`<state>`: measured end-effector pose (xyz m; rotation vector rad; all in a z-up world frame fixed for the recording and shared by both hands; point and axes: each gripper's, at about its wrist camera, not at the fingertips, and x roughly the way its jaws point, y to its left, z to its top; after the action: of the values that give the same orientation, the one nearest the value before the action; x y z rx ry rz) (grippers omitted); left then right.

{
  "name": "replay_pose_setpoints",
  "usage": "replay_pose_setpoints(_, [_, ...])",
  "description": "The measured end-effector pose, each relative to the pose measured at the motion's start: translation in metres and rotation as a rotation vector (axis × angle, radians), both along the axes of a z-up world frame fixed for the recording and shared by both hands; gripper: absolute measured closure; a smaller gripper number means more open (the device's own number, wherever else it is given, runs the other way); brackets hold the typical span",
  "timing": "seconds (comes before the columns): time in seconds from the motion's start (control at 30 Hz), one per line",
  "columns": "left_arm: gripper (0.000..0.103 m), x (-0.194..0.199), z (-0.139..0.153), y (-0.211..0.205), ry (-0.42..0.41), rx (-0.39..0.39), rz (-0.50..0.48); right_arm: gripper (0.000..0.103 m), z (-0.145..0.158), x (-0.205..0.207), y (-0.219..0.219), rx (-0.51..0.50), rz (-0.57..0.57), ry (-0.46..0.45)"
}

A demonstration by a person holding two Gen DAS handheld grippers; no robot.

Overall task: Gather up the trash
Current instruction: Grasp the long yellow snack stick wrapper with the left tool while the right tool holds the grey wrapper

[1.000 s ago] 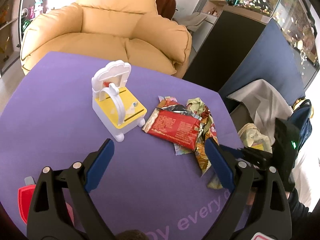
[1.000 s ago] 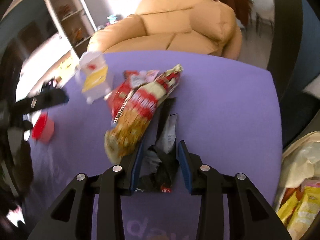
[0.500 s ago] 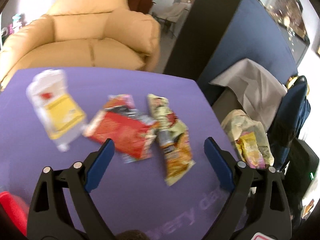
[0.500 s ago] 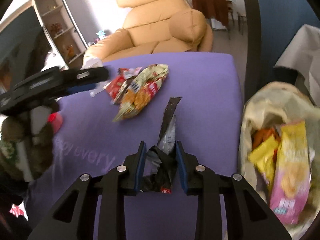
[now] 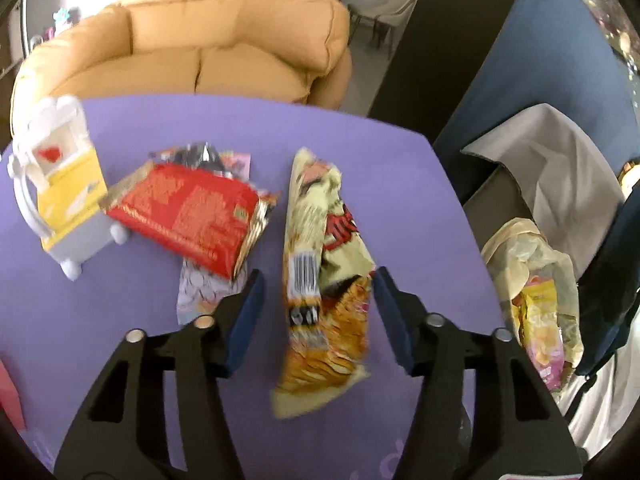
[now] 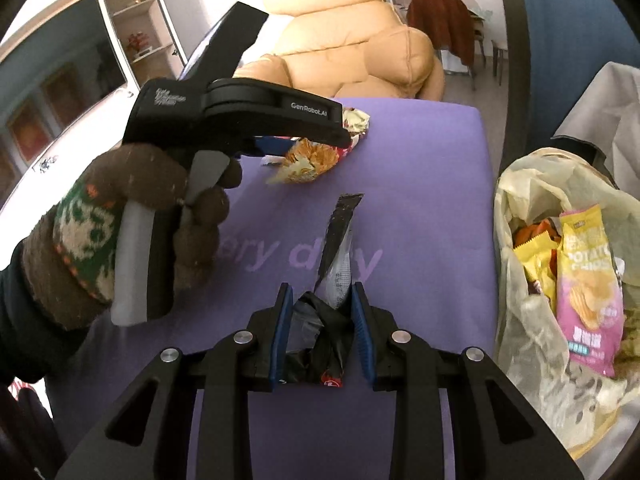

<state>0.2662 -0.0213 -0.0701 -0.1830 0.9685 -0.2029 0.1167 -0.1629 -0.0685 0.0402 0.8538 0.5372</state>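
Note:
My left gripper point(image 5: 318, 284) is open, its fingers on either side of a long yellow-orange snack wrapper point(image 5: 320, 280) lying on the purple table point(image 5: 360, 168). A red wrapper point(image 5: 188, 216) lies to its left on other wrappers. My right gripper point(image 6: 322, 320) is shut on a crumpled black and silver wrapper point(image 6: 334, 264), held above the table near the right edge. A translucent trash bag point(image 6: 520, 184) with chip packets stands open to its right; it also shows in the left wrist view point(image 5: 536, 256). The left gripper also shows in the right wrist view point(image 6: 240, 120).
A white and yellow toy point(image 5: 60, 184) stands at the table's left, touching the red wrapper. A tan sofa point(image 5: 224, 48) is behind the table. A blue panel point(image 5: 560, 60) and grey cloth point(image 5: 552, 168) are on the right. A red object point(image 5: 8, 392) sits at the near left edge.
My left gripper has swung right and closed partly around the yellow-orange wrapper. My right gripper has carried the black wrapper right, towards the trash bag.

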Motion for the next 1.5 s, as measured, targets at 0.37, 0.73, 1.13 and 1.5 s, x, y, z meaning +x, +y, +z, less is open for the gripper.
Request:
replay_pose_setpoints(0.37, [0.07, -0.057, 0.018, 0.03, -0.017, -0.062, -0.066, 0.074, 0.001, -0.003, 0.004, 0.017, -0.005, 0.002])
replay_pose_setpoints(0.73, [0.059, -0.129, 0.012, 0.072, 0.029, -0.057, -0.116, 0.074, -0.002, 0.002, 0.012, -0.007, -0.005, 0.017])
replay_pose_setpoints(1.13, [0.051, -0.107, 0.015, 0.067, 0.009, -0.056, -0.133, 0.068, -0.009, 0.006, 0.018, -0.047, -0.026, 0.034])
replay_pose_setpoints(1.5, [0.086, -0.088, 0.009, 0.064, 0.064, -0.041, -0.124, 0.074, 0.0, 0.001, 0.01, -0.036, -0.041, 0.019])
